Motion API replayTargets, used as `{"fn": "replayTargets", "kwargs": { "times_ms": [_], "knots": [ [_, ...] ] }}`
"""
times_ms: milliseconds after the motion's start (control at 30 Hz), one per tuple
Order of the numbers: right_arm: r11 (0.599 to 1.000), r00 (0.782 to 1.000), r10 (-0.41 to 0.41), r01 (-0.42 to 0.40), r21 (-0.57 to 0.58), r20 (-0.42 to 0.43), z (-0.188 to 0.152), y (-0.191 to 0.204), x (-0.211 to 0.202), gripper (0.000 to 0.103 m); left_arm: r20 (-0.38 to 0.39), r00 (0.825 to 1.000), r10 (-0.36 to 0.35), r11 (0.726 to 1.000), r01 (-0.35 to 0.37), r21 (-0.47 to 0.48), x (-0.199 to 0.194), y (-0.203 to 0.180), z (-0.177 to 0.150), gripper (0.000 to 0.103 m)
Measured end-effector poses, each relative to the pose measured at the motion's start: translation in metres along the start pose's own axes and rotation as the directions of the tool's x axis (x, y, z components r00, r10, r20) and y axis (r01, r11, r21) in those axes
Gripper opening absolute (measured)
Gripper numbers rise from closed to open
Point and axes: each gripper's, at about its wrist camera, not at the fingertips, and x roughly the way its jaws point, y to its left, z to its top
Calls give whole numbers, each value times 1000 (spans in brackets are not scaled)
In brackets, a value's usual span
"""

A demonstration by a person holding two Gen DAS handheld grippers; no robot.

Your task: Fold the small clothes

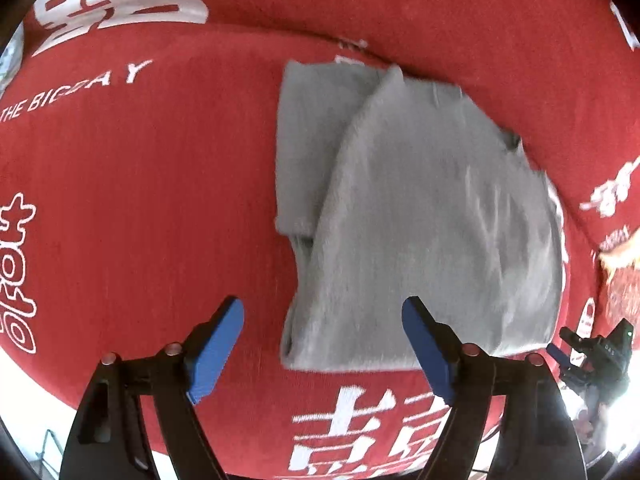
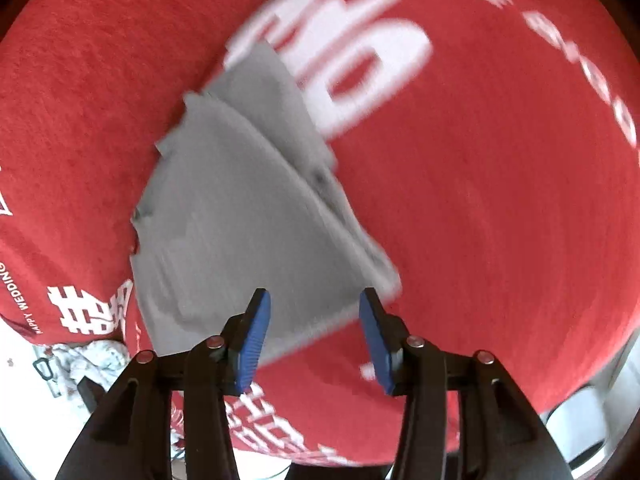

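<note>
- A grey cloth (image 1: 420, 216) lies on a table with a red cover (image 1: 140, 200) that has white letters on it.
- The cloth is folded over. One layer sits on top, and a strip of the lower layer peeks out at about 10 o'clock in the left wrist view.
- The left gripper (image 1: 322, 344) hangs over the near edge of the cloth, at 6 o'clock. Its blue fingers (image 1: 218, 344) are spread wide, and nothing is between them.
- The right gripper (image 2: 314, 332) is over the cloth's near edge too, at 6 o'clock in its own view. Its fingers (image 2: 254, 340) are apart and pinch nothing. The cloth is under them, not in them.
- The right view is smeared, so small creases are hard to tell.
- I think one fold is done and both hands have let go.
- The top layer does not line up with the bottom one. The next move may be another fold, or pressing the cloth flat.
- For a new fold, each gripper needs to go down to an edge and pinch all layers together.
- A crumpled white cloth (image 2: 92, 354) lies off the table at 8 o'clock.
</note>
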Motion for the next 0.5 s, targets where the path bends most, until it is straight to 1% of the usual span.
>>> {"fn": "replayTargets", "kwargs": {
  "times_ms": [67,133,233,333,367,400,433,467,500],
  "knots": [
    [999,1000,17,-16,38,-22,-13,-8,7,52,-20,1000,-10,1000,10,18,7,-2,-3,82],
    [996,998,52,-50,77,-28,-17,-12,11,52,-29,999,-22,999,23,36,14,-8,-6,82],
    [988,997,79,-78,132,-1,-20,-20,19,52,-37,998,-45,998,46,37,25,-15,0,82],
    [974,994,92,-102,200,58,-15,-28,20,53,-38,998,-47,998,49,49,29,-17,0,81],
    [968,992,100,-115,225,77,-13,-30,19,53,-37,998,-45,998,47,53,28,-15,0,71],
    [961,990,106,-128,247,97,-11,-32,18,53,-41,998,-47,997,50,55,30,-15,0,63],
    [957,988,110,-135,257,109,-7,-36,13,50,-55,998,-44,997,47,53,33,-14,0,49],
    [957,989,97,-124,262,112,-3,-35,11,27,-64,997,-33,998,37,56,35,-13,0,32],
    [963,992,75,-99,251,102,0,-31,11,11,-66,997,-27,997,31,64,36,-13,0,24]
  ]
}}
